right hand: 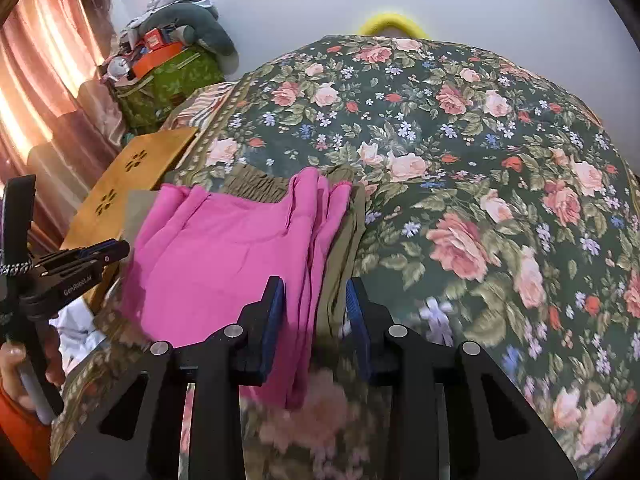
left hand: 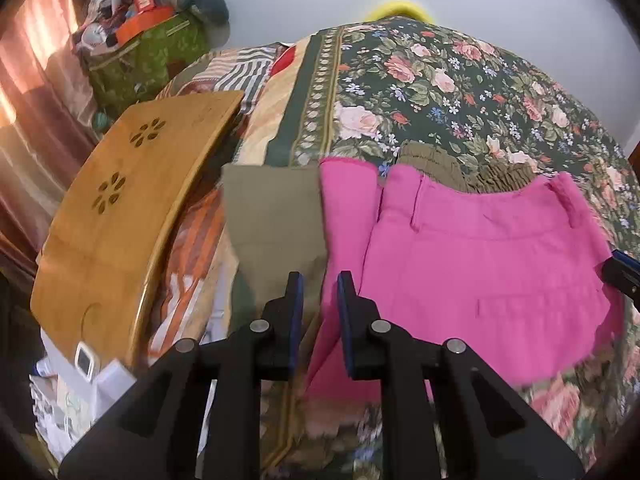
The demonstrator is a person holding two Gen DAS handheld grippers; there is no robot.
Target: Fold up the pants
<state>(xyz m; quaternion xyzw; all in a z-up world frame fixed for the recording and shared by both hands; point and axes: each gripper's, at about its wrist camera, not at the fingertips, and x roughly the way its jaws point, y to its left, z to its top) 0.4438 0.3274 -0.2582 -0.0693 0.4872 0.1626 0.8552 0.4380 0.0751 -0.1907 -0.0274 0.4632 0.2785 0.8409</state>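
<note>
Folded pink pants (left hand: 472, 264) lie on top of olive-green pants (left hand: 276, 216) on a floral bedspread (left hand: 440, 92). My left gripper (left hand: 319, 284) is open, its jaws set over the left edge of the pink pants, where they meet the olive fabric. My right gripper (right hand: 315, 294) is open, its jaws set over the right folded edge of the pink pants (right hand: 224, 252) and the olive pants (right hand: 344, 248) beneath. The left gripper also shows in the right wrist view (right hand: 100, 254), and the right gripper's tip shows at the left wrist view's right edge (left hand: 624, 276).
A wooden lap tray (left hand: 128, 208) lies at the bed's left edge. A green bin piled with clutter (left hand: 148, 52) stands by the curtain (left hand: 36, 92). A yellow ring (right hand: 394, 24) sits behind the bed. Open bedspread (right hand: 500, 184) stretches to the right.
</note>
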